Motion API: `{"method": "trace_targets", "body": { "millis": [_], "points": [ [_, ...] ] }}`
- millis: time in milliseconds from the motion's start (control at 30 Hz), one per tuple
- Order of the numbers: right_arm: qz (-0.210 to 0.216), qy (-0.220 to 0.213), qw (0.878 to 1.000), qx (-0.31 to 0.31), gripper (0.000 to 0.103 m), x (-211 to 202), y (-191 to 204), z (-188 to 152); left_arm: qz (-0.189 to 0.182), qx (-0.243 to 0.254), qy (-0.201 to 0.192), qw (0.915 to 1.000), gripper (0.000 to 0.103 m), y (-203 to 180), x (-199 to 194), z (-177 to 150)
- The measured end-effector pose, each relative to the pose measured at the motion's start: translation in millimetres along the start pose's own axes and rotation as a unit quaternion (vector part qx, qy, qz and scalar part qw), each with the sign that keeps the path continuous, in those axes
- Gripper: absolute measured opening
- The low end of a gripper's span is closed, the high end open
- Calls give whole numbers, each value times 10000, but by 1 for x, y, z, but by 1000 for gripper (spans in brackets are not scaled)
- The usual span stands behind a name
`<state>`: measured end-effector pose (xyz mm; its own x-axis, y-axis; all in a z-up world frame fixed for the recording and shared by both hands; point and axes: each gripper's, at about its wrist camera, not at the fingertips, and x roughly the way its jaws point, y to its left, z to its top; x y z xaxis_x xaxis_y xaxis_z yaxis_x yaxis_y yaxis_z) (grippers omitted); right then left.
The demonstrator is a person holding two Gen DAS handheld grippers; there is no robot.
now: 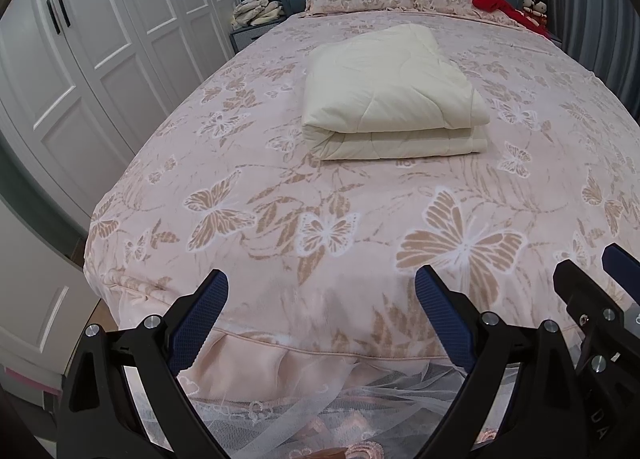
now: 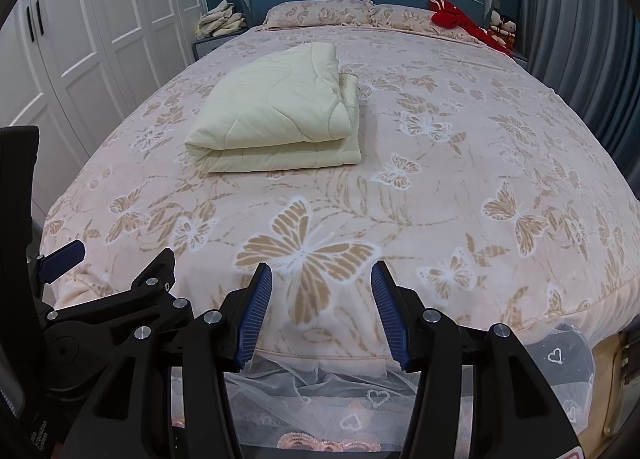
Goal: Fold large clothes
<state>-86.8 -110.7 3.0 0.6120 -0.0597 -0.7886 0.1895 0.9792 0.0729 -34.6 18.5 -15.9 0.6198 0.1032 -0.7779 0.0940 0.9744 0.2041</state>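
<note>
A cream quilted blanket (image 1: 390, 99) lies folded in a thick rectangle on the middle of the bed; it also shows in the right wrist view (image 2: 276, 115). My left gripper (image 1: 322, 283) is open and empty at the foot of the bed, well short of the blanket. My right gripper (image 2: 322, 273) is open and empty, also at the foot edge, to the right of the left one. The right gripper's fingers (image 1: 576, 283) show at the right edge of the left wrist view, and the left gripper's fingers (image 2: 156, 271) show at the left of the right wrist view.
The bed (image 1: 280, 195) has a pink butterfly-print cover and a lace skirt (image 2: 320, 391) at its foot. Pillows (image 2: 320, 13) and a red garment (image 2: 452, 19) lie by the blue headboard. White wardrobes (image 1: 88, 43) stand on the left, a nightstand with cloths (image 2: 220, 21) beside them.
</note>
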Motion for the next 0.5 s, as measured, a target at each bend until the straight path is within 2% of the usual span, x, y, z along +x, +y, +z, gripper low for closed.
{"method": "trace_targets", "body": {
  "millis": [500],
  "points": [
    [0, 0, 10000, -7, 51, 0, 0, 0, 4, -6, -10, 10000, 92, 0, -1, 0]
  ]
}}
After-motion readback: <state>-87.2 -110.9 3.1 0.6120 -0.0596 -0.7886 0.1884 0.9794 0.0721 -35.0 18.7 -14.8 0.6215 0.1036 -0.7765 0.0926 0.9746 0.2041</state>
